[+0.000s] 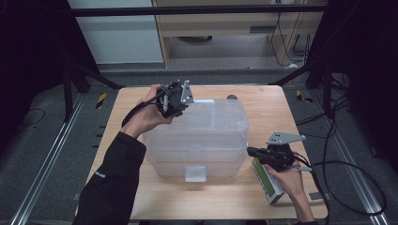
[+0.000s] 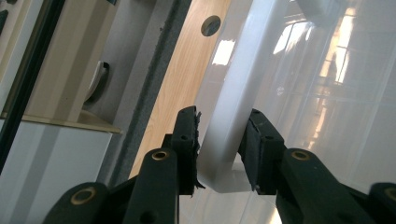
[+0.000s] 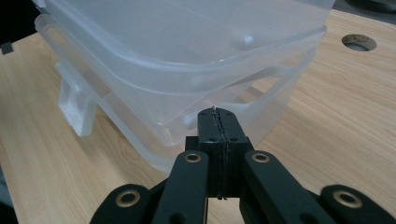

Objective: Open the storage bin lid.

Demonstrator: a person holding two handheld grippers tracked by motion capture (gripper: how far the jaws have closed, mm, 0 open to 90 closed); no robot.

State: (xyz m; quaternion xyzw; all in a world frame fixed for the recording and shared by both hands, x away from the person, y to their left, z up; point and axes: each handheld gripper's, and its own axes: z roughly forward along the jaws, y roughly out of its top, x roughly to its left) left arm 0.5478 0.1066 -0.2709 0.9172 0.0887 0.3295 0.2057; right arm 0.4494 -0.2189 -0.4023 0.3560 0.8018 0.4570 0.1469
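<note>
Two latches on this box point(image 1: 220, 154), and it looks like we're at the first of them. The clear box sits in the middle of the table point(image 1: 267, 105), with its lid point(image 3: 187, 28) on top.

The left gripper point(image 2: 219, 119) is at the far left corner of the box. Its jaws straddle the white far latch point(image 2: 224, 140) and the pads look pressed to both sides. I read that as a grip on the latch, a fairly wide one. Whether the latch has come free of the lid, I can't tell from here.

The right gripper point(image 3: 217, 114) has its jaws fully closed, pad against pad, with nothing between them. It sits low by the box's right side, tips just short of the wall, and I can't make out any contact. In the high view its hand is above a small green-and-white carton point(image 1: 267, 180) lying on the table near the front right corner.

So where does that leave us? Opening the box is in its early stage, by my reckoning. The near latch point(image 1: 195, 173) hangs at the front of the box with neither gripper on it. Left to do: work the far latch loose, see to the near one, then lift the lid away. The carton may be headed inside, but that's only a guess.
</note>
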